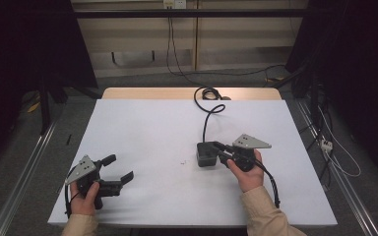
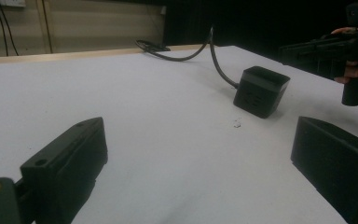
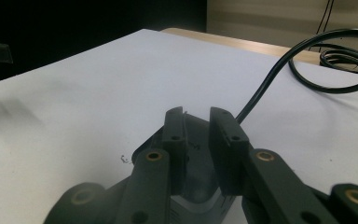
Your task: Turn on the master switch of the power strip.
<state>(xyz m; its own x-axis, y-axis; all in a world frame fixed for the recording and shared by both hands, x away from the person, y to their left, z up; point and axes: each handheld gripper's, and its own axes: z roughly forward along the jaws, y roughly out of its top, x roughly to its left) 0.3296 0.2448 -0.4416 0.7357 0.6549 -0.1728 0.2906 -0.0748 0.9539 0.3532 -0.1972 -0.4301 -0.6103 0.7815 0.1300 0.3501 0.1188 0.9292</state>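
Note:
A black power adapter (image 1: 205, 155) lies right of the table's middle, and its black cable (image 1: 207, 115) runs back to a coil near the far edge. My right gripper (image 1: 220, 150) reaches it from the right. In the right gripper view its jaws (image 3: 198, 116) stand close together with a narrow gap, over the adapter (image 3: 196, 144); nothing is clamped between the pads. My left gripper (image 1: 118, 169) rests at the front left, wide open and empty. In the left gripper view (image 2: 200, 163) the adapter (image 2: 261, 91) sits ahead and to the right.
A white board (image 1: 152, 128) covers the table, with a wooden strip (image 1: 147, 93) along its far edge. A tiny dark speck (image 1: 183, 162) lies left of the adapter. Cables trail on the floor to the right of the table.

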